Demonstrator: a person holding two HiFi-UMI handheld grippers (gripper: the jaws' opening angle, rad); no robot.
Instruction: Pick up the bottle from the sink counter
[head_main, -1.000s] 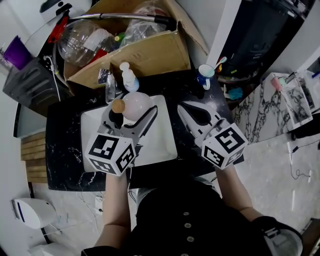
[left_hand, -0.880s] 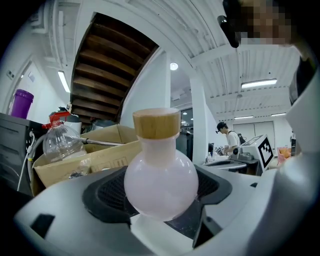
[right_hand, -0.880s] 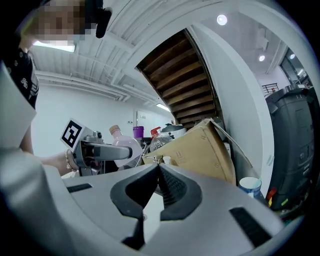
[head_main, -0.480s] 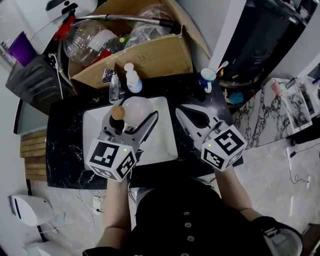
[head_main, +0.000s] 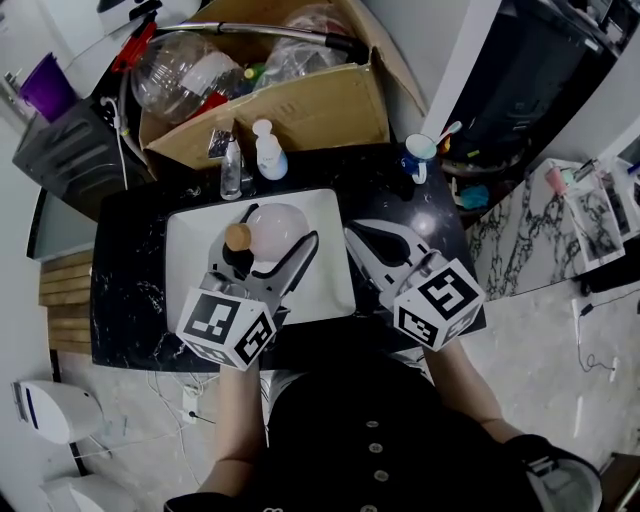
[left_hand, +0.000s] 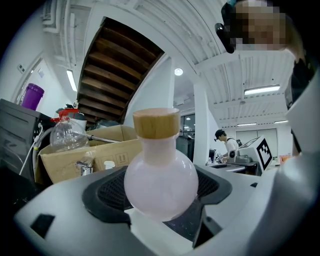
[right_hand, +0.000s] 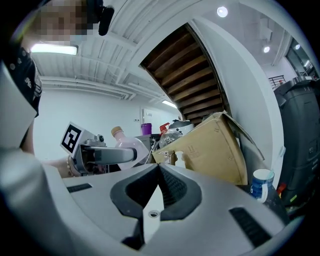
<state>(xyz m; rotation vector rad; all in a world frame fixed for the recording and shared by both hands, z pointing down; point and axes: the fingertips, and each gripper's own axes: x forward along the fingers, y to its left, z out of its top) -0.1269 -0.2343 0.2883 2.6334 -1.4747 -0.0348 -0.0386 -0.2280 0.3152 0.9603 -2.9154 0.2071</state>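
Note:
A round pale-pink bottle (head_main: 276, 226) with a wooden cap (head_main: 238, 237) is held above the white sink basin (head_main: 188, 252). My left gripper (head_main: 268, 240) is shut on its belly. In the left gripper view the bottle (left_hand: 160, 175) stands upright between the dark pads (left_hand: 107, 192), cap on top. My right gripper (head_main: 356, 233) hovers over the black counter (head_main: 130, 300) just right of the basin, its jaws shut with nothing between them. The right gripper view shows its closed pads (right_hand: 170, 187), with the pink bottle (right_hand: 131, 145) off to the left.
A cardboard box (head_main: 300, 110) full of plastic bottles stands behind the sink. A white pump bottle (head_main: 268, 152) and a faucet (head_main: 230, 165) sit at the basin's far edge. A blue mug (head_main: 415, 158) stands at the counter's back right. A dark bin (head_main: 60, 150) is at left.
Both grippers have drifted slightly toward the person. The bottle has stayed in the left gripper's hold and moved with it over the basin.

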